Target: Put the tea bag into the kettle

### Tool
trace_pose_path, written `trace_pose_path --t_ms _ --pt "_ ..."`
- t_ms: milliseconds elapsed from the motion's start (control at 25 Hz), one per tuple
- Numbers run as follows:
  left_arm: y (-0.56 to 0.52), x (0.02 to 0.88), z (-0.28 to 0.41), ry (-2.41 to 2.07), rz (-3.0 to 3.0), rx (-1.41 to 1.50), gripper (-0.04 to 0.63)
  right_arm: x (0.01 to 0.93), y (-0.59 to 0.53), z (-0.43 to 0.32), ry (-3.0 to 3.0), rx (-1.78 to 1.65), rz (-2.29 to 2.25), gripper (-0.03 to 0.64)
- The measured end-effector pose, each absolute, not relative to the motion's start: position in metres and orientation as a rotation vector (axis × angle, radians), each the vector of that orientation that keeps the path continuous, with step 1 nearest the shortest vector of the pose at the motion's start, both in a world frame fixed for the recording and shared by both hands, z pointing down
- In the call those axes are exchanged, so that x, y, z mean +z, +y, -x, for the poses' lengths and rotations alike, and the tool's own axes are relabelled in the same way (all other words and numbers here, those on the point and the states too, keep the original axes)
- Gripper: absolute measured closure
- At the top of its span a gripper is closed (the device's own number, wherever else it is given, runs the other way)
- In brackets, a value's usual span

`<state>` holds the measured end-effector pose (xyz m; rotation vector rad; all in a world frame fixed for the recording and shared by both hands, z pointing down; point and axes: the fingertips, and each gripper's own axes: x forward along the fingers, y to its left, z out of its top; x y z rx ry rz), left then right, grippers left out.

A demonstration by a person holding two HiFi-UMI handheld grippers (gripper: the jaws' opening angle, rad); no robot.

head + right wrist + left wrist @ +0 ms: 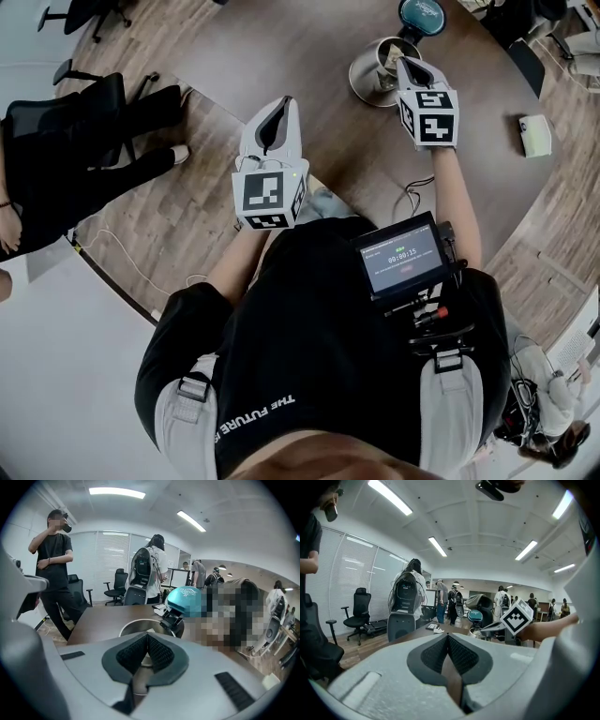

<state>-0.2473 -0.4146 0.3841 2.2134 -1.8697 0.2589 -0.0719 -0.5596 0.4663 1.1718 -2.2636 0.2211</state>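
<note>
Brown table [281, 47] bears the kettle [366, 77]; left claw [284, 101] and right claw [401, 62] pinched closed; screen [403, 255] reads 00:00:15.

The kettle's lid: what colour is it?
The lid is teal; the right gripper view shows it best.

count, head view. grippers: 2, left gripper [286, 103] and right gripper [405, 64]. round table [281, 47]: 1. steel kettle [367, 73]: 1, at 1 o'clock, with 1 teal lid [424, 14]. tea bag [388, 54]: 1. white box [535, 135]: 1, at 3 o'clock. chest screen [403, 255]: 1.
</note>
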Motion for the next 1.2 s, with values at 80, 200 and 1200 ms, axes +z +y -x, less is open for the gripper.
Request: trace_pose_path --t_ms 80,200,1200 --pt "-0.414 0.384 0.248 -1.872 -2.212 0.260 0.592 0.467 -0.560 0.070 -2.271 0.237 -1.185 0.609" --pt "-0.412 0.383 0.250 -1.878 -2.207 0.261 0.592 0.467 -0.561 0.069 -2.278 0.248 -1.194 0.609" --pt "-0.412 0.374 0.249 -1.902 -2.222 0.246 0.592 0.466 -0.561 0.065 -2.292 0.255 -1.178 0.591"
